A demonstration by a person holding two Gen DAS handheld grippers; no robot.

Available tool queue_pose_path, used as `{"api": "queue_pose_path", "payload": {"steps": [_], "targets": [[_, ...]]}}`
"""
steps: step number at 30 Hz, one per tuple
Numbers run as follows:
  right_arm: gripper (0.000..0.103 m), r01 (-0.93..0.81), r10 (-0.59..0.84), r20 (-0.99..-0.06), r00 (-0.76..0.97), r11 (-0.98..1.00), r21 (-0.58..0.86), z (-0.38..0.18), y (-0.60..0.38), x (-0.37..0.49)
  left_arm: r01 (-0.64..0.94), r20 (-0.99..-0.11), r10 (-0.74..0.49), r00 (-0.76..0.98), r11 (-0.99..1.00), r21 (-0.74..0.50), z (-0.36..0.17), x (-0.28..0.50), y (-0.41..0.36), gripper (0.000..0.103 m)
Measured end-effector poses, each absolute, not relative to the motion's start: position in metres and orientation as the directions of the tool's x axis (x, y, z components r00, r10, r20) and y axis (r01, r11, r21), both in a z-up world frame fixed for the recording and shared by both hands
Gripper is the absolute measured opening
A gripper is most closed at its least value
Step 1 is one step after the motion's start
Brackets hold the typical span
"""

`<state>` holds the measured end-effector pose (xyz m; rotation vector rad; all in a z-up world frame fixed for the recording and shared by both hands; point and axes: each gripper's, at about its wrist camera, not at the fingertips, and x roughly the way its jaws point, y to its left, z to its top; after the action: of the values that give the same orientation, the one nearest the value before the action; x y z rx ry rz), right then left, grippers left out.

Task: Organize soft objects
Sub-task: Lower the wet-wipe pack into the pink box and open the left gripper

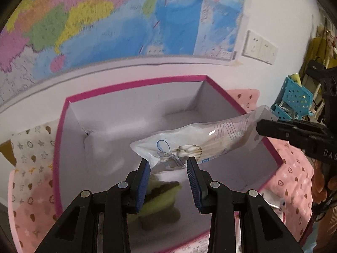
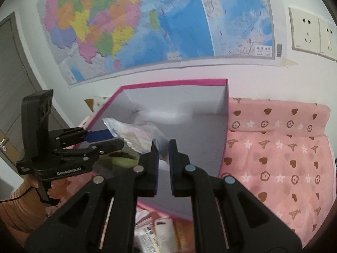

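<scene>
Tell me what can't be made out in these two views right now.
- Green plush toy: blurred, partly behind the left gripper in the left wrist view.
- Cotton swab packet print: too small and blurred.
- Packages beside the pink box: covered by the right gripper, cut off at the bottom, right wrist view.

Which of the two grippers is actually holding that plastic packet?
The right gripper: its fingers pinch the packet's edge. The left gripper hangs open beside it.
</scene>
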<state>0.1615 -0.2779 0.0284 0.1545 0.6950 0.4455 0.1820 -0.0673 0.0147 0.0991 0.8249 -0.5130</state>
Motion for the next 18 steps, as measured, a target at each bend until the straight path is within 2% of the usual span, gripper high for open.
{"api": "queue_pose_path", "payload": {"steps": [6,8,14,18], "targets": [[0.013,-0.28,0.385,-0.634,0.671,0.923,0.264,0.015,-0.278,0.188,0.427,-0.764,-0.366,0.531,0.895,-0.132,0.004,0.206,-0.07,0.036],[0.019,-0.24,0.34,-0.64,0.689,0.94,0.241,0.014,-0.277,0.194,0.39,-0.767,-0.351,0.537,0.91,-0.144,0.002,0.212,-0.067,0.036],[0.031,-0.259,0.322,-0.61,0.724,0.947,0.193,0.02,-0.27,0.177,0.365,-0.735,-0.333,0.59,0.923,-0.124,0.007,0.196,-0.054,0.038],[0.036,-0.295,0.339,-0.572,0.747,0.94,0.171,0.028,-0.271,0.15,0.394,-0.687,-0.372,0.624,0.909,-0.135,0.022,0.171,-0.047,0.044]]}}
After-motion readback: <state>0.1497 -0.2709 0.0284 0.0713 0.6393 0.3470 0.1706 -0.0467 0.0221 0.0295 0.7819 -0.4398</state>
